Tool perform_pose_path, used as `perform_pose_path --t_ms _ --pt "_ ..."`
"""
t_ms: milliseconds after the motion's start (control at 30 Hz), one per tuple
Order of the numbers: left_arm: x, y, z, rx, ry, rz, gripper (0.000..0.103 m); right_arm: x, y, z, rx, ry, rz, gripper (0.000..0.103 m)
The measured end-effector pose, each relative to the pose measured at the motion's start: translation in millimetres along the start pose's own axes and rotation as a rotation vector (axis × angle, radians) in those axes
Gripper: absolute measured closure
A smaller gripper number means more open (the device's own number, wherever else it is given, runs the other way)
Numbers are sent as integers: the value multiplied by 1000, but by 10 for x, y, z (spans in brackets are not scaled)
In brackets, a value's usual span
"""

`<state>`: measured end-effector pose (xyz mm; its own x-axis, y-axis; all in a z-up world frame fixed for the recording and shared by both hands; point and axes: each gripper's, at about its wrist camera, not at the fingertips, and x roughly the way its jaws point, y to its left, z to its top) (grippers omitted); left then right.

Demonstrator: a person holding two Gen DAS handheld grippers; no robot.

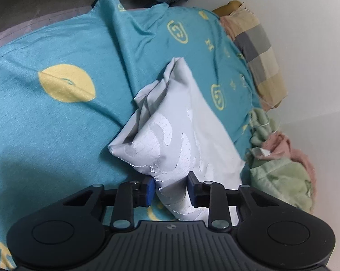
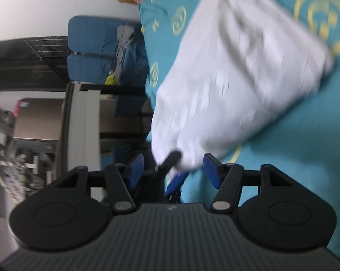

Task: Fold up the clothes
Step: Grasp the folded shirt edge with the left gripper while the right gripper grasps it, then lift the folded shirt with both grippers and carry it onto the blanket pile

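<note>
Your white garment [image 1: 176, 131] lies on the teal printed bedspread [image 1: 57, 117], partly folded into a thick, bunched bundle, with a raised white textured print on its upper face. In the left wrist view its long axis runs from the corner at your left gripper [image 1: 171, 190] up and away toward the far crumpled end; in the blurred right wrist view the same garment [image 2: 237, 72] lies as a broad slab slanting from the lower centre to the upper right.

Left gripper: narrowed onto the near corner of the garment, blue pads [image 1: 151, 190] pressing the cloth from both sides, so you are pinching fabric. Right gripper [image 2: 173, 171]: jaws spread apart, pads clear of the cloth; the lower corner of the garment sits just ahead, between them, and what looks like the other gripper's dark fingertip shows there too. Nothing is held on that side.

Handling, as judged: light, soft and limp; it will sag and unfold if lifted by one point. The textured print should give some grip, the plain cloth less. Take hold at hemmed corners or folded edges, through all layers, one hand at each end of an edge. Folded blankets [image 1: 255, 52] lie beside the wall, well clear
</note>
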<state>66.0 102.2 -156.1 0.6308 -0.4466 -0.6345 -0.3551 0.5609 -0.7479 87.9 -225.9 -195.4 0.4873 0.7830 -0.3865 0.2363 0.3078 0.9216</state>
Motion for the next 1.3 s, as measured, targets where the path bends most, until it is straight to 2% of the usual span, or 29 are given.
perform_pose_path --t_ms 67,167,200,267,367,467,533,633,667,733,800,933,1000,1100,1200,1300 --pt "-5 -20 13 -6 -6 -23 77 108 -123 -24 94 18 47 42" --pt "-12 -82 44 -5 -15 -65 78 180 -323 32 212 -32 33 33" --pt "-14 -106 55 -3 -18 -79 78 193 -387 54 248 -53 27 32" --pt "-4 -146 81 -1 -21 -101 78 90 -484 133 282 -151 -10 27" --pt "40 -148 93 -16 -13 -100 78 -81 -585 241 311 -291 -19 27" --pt "99 -99 99 -50 3 -84 76 -70 -571 304 288 -317 -13 26" --pt "143 -58 113 -84 20 -64 63 -31 -519 302 250 -315 -36 26" --pt "207 48 114 -135 55 -47 50 -8 -513 284 221 -314 -67 44" --pt "236 74 113 -147 67 -46 47 -12 -526 288 228 -315 -67 55" --pt "297 105 110 -154 93 -40 38 -21 -542 298 231 -316 -44 62" --pt "355 105 105 -138 115 -32 35 -40 -494 299 198 -319 -11 68" --pt "398 137 134 -153 98 -54 34 -77 -361 324 141 -315 73 72" --pt "373 163 179 -170 63 -68 34 -82 -303 340 120 -311 103 73" --pt "316 204 241 -193 10 -86 41 -97 -244 364 92 -311 119 73" --pt "291 245 292 -217 -3 -106 50 -82 -202 401 74 -312 121 73" --pt "262 213 330 -198 -25 -113 59 -71 -193 416 66 -311 116 73"
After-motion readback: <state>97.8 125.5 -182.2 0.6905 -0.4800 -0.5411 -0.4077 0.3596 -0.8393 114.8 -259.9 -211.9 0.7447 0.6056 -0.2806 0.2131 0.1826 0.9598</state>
